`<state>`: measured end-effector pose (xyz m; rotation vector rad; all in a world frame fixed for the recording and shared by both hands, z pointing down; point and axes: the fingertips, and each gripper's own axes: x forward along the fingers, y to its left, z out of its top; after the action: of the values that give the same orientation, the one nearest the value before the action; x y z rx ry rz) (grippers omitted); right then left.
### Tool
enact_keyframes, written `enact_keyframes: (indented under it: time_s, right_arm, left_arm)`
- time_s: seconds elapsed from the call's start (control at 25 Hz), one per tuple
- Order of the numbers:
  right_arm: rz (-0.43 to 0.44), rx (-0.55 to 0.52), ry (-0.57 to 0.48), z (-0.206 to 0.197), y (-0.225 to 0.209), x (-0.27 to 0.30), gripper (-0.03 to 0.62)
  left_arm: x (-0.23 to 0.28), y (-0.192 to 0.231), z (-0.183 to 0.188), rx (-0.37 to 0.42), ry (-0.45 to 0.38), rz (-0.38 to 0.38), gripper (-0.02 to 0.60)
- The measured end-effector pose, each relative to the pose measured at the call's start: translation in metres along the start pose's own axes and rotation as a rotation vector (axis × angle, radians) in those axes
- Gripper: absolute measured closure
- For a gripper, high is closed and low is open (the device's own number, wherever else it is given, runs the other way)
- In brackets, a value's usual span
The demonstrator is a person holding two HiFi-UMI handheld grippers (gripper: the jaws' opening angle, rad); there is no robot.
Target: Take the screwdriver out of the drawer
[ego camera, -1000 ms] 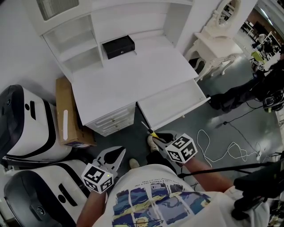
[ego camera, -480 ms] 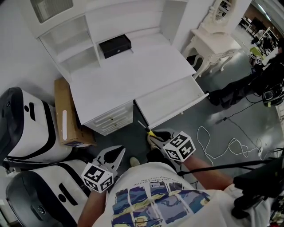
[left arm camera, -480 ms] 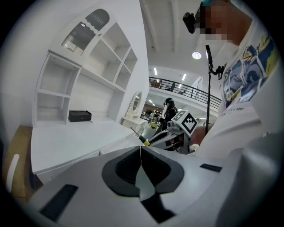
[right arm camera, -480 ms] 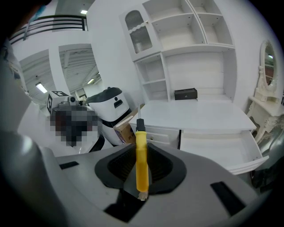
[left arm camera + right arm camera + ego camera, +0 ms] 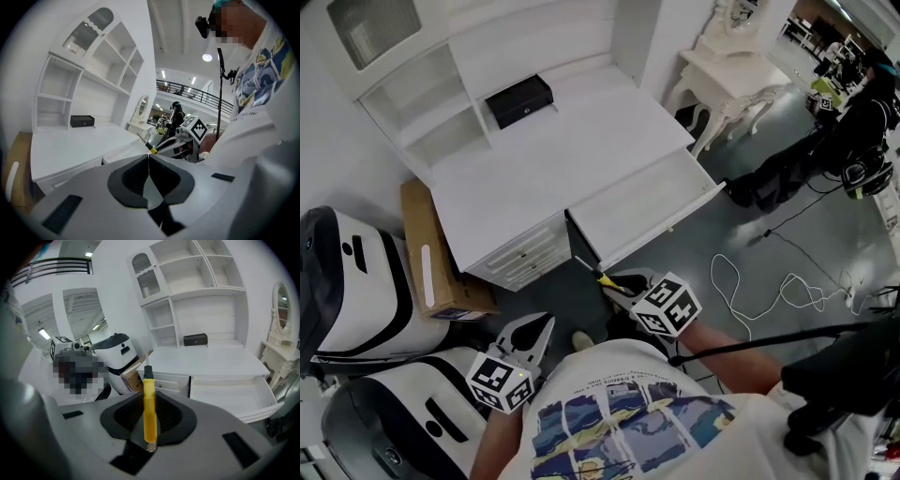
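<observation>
Gripping slim yellow-handled screwdriver (image 5: 149,413): right hand-held gripper (image 5: 622,284); left hand-held gripper (image 5: 148,158) closed, empty; white drawer (image 5: 639,199) open.

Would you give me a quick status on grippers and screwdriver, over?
Right gripper shut on screwdriver, held outside the open drawer. Left gripper shut, empty. Nothing in the way.

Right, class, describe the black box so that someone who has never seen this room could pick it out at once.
Find the big white desk with shelves rising at its back. On the desktop, against the back panel beside the shelves, sits a small flat box. It is the only dark thing on that all-white desk.
</observation>
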<state>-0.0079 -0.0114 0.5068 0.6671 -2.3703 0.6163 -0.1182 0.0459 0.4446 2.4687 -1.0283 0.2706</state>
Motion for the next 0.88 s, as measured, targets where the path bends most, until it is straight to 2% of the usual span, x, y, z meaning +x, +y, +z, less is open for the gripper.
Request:
enact_keyframes:
  time_s: [0.88]
  right_arm:
    - [-0.011,0.011,-0.001,-0.006,-0.013,-0.005,0.497]
  left_arm:
    - [0.016,-0.004,0.003,0.008,0.020,-0.031,0.568]
